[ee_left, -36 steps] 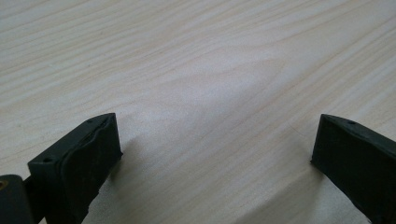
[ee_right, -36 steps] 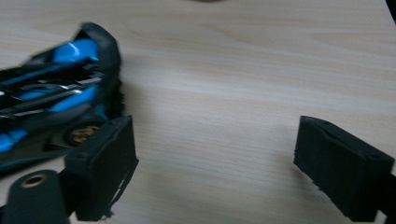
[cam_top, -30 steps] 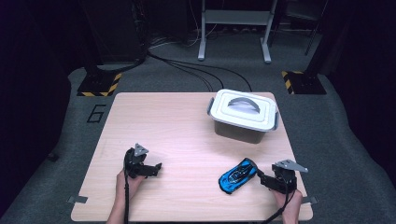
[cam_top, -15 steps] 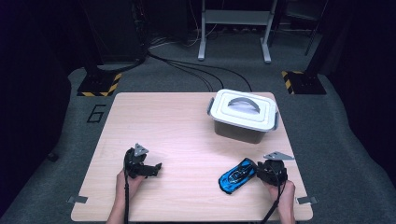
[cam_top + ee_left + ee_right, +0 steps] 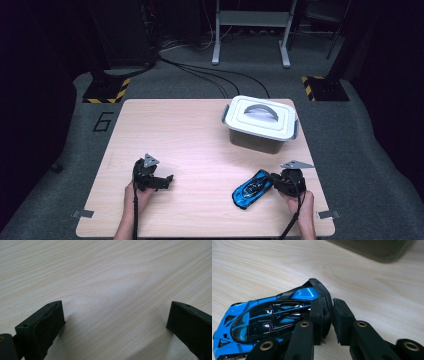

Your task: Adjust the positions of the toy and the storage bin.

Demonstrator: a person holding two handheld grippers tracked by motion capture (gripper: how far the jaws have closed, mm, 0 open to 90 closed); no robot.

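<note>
At the table's near right edge, the right gripper (image 5: pixel 327 322) has just been closing; its jaws are seen pinched on the rear spoiler of the blue toy sports car (image 5: pixel 252 189), which lies on the wooden table (image 5: pixel 190 135). The left gripper (image 5: pixel 113 320) is held open over bare wood. A lidded white storage box (image 5: pixel 260 123) stands behind the car. A "6" (image 5: pixel 103 121) is marked on the floor.
</note>
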